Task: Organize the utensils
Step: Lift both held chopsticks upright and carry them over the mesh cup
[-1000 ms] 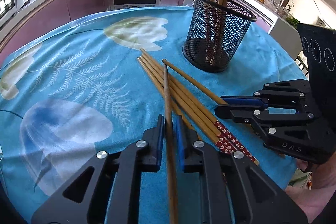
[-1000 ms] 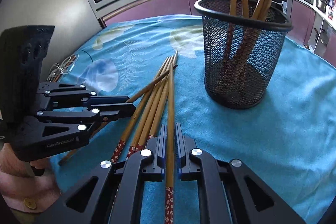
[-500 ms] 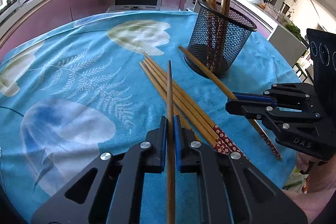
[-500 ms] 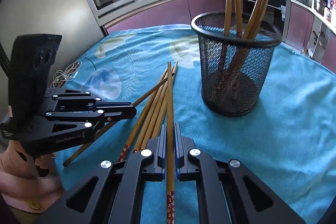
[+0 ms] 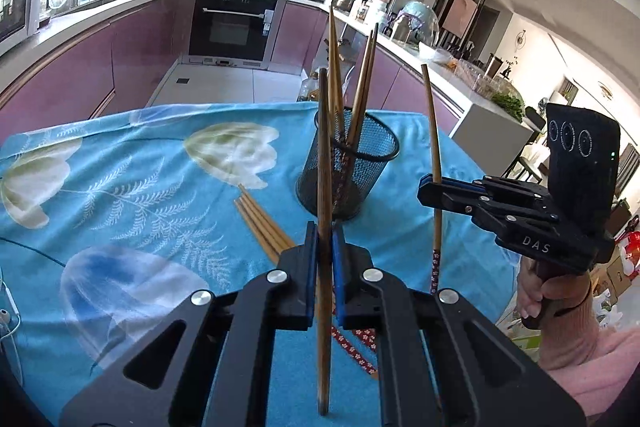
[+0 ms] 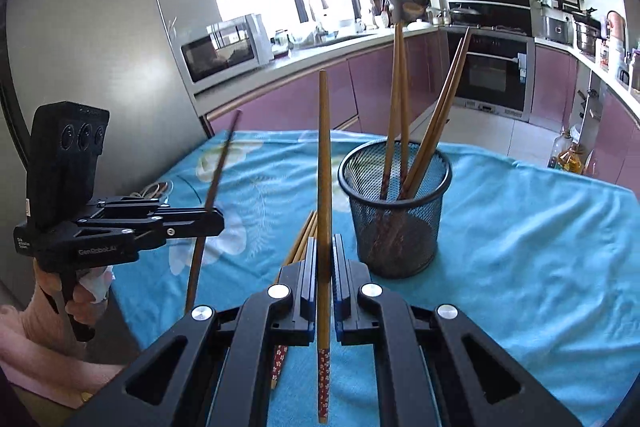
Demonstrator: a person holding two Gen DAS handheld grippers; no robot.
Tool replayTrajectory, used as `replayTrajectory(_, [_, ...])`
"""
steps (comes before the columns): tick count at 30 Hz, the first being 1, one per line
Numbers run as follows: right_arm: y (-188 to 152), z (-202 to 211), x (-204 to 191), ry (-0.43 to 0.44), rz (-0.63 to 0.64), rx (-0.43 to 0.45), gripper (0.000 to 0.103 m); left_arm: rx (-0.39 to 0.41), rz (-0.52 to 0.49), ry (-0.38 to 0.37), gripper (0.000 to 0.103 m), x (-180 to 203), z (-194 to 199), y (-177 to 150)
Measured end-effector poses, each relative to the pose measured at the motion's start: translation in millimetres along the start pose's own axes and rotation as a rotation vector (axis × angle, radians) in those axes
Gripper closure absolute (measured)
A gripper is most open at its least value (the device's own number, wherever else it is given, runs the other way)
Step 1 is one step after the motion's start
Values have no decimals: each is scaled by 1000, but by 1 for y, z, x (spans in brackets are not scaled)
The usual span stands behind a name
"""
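Wooden chopsticks, red-patterned at their thick ends: left gripper (image 5: pixel 325 263) jaws clamp one chopstick (image 5: pixel 324 163) upright at frame centre; right gripper (image 6: pixel 323 281) jaws clamp another (image 6: pixel 323 163). More stand in the mesh cup (image 6: pixel 396 211), others (image 5: pixel 260 223) lie on the bench.

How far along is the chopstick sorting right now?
Done: four wooden chopsticks stand in the black mesh cup. In hand: the left gripper and the right gripper each clamp one chopstick, lifted near upright. Left: a few loose chopsticks on the blue tablecloth.
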State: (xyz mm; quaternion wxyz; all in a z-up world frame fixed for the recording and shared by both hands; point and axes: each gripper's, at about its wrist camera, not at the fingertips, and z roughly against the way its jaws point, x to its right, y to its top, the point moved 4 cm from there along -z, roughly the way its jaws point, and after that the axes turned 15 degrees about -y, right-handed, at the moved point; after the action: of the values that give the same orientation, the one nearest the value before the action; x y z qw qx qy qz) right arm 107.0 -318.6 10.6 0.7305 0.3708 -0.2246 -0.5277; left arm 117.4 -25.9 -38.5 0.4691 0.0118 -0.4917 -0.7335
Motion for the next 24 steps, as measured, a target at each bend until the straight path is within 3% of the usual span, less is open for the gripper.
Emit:
replayTrajectory(9, [30, 12, 17, -8, -39, 80, 97, 98, -10, -62, 96, 16, 25, 32])
replayTrajectory(24, [94, 12, 34, -45, -91, 223, 97, 232, -50, -75, 96, 34, 32, 108])
